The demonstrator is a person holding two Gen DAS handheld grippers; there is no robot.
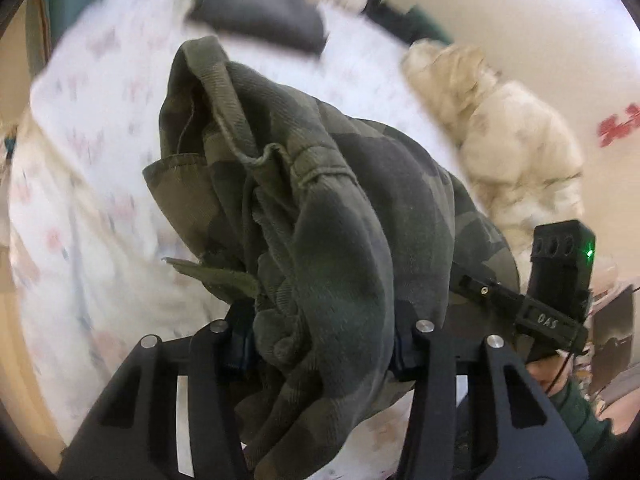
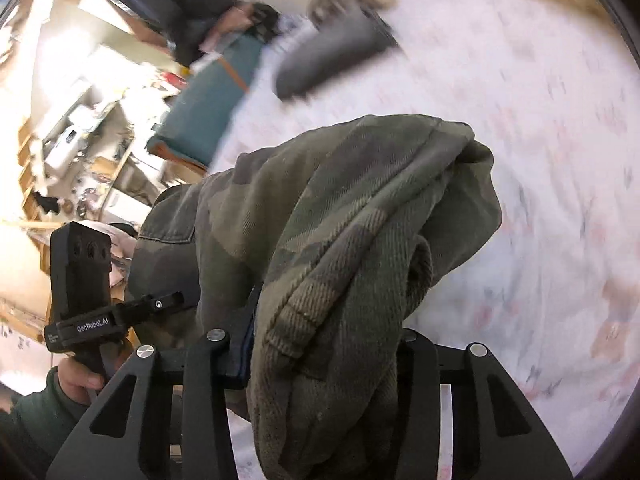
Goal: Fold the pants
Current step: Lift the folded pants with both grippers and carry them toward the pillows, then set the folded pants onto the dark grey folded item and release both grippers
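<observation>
While raised off the bed point(image 1: 100, 208), camouflage pants point(image 1: 320, 208) bunched (for spreading, likely), clamped by left gripper point(image 1: 324, 344) and right gripper point(image 2: 324, 356) fingers.

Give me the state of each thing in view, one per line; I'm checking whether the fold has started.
camouflage pants: bunched, not folded, lifted off the bed, gripped at two spots.
left claw: shut on the pants.
right claw: shut on the pants.
bed sheet: spread flat, patterned, blurred.
dark grey item: lying on the sheet beyond the pants, too blurred to name.
cream blanket: crumpled at the bed's edge.
</observation>
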